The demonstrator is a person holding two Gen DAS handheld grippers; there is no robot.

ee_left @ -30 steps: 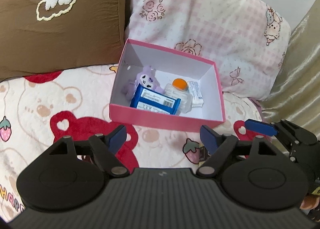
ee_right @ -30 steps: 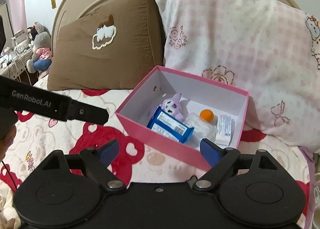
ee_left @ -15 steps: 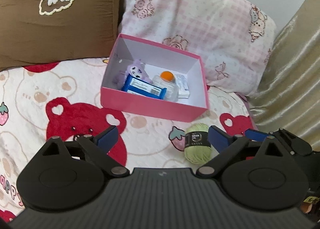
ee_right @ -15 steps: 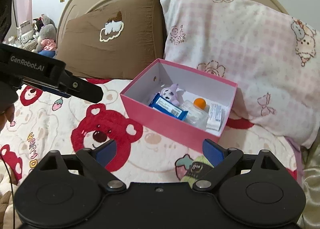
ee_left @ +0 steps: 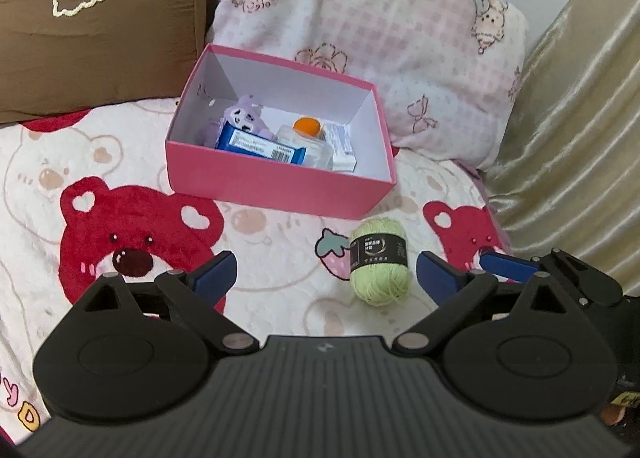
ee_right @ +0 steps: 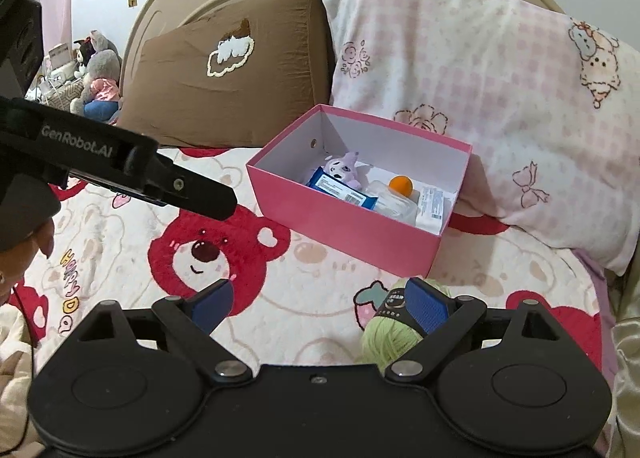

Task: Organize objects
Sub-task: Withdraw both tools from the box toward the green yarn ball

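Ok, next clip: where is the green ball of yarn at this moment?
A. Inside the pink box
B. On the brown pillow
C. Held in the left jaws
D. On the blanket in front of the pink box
D: the green yarn ball lies on the bear-print blanket just in front of the pink box, outside it, and neither pair of open jaws is closed on it.

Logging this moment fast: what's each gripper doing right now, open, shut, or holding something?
Left gripper: open, holding nothing.
Right gripper: open, holding nothing; the green yarn ball lies on the blanket by its right finger.
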